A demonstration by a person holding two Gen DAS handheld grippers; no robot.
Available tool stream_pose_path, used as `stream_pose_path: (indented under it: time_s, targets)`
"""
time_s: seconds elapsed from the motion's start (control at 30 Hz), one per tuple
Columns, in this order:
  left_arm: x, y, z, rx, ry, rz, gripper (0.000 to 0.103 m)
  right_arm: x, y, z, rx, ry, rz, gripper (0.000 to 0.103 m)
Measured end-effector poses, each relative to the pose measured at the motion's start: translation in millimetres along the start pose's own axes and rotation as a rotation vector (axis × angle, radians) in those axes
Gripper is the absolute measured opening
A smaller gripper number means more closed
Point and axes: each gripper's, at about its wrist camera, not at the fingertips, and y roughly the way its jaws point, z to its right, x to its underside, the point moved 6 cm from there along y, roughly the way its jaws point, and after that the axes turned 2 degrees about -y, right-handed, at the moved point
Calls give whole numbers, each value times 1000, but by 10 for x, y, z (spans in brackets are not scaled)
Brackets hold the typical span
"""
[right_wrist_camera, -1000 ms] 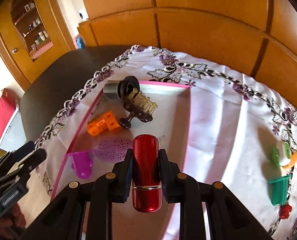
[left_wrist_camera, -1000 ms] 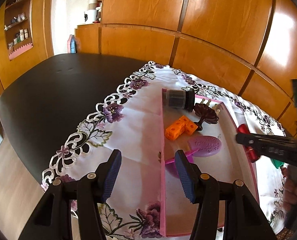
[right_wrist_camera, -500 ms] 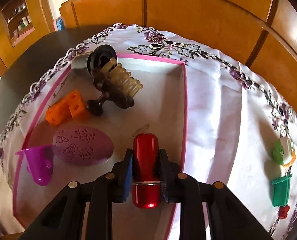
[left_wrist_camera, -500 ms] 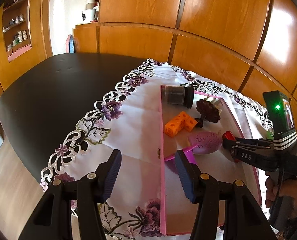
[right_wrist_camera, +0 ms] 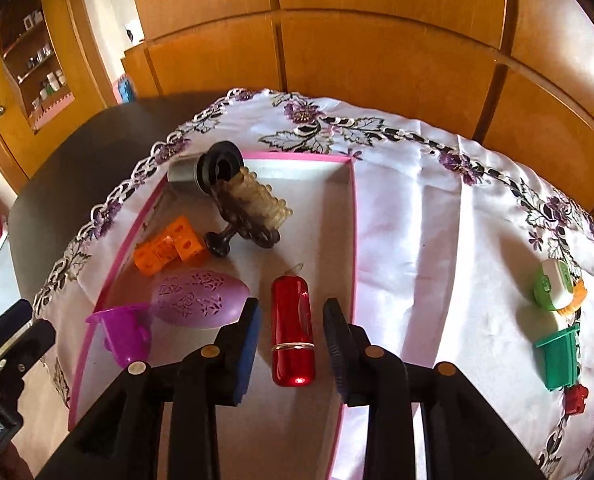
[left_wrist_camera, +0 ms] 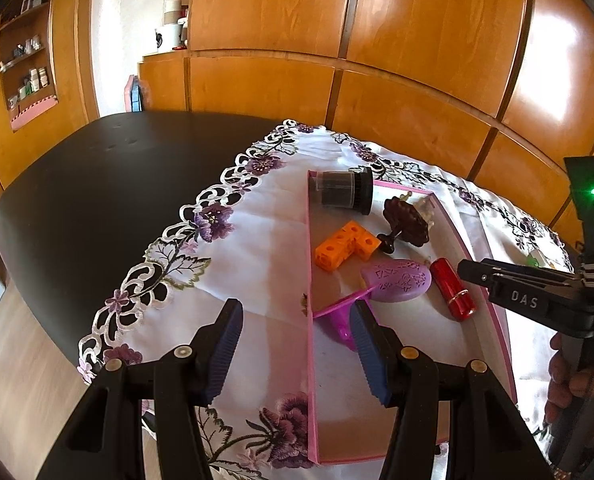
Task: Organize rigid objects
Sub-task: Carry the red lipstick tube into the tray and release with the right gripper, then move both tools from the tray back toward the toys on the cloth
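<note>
the right gripper is seen above a pink-edged tray on an embroidered white cloth. its jaws are opening, and a red metallic tube lies between them on the tray floor, near the tray's right wall; the pads no longer press on it. the release is judged nearly done. it would be finished well by letting the jaws widen fully before the gripper is lifted straight up, so the round tube is not nudged into a roll.

the left gripper is held open and empty over the tray's near left edge, gripping nothing.

already in the tray are a purple oval case just left of the tube, a purple cup, orange blocks, a dark hair clip and a black-capped jar at the far end. the oval case leaves little room on the left.

still outside, well to the right on the cloth, are a green and white toy, a green bin and a small red piece.
</note>
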Motion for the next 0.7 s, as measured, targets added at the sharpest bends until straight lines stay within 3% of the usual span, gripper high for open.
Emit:
stream_pose_path:
  time_s: [0.43,0.7]
  targets:
    - [32,-32,95,9,23,-2,56,75,-178,90,16,20,40,32]
    - [51,-23,191,18,46,-9,56,103,-346,346,47,59,76,32]
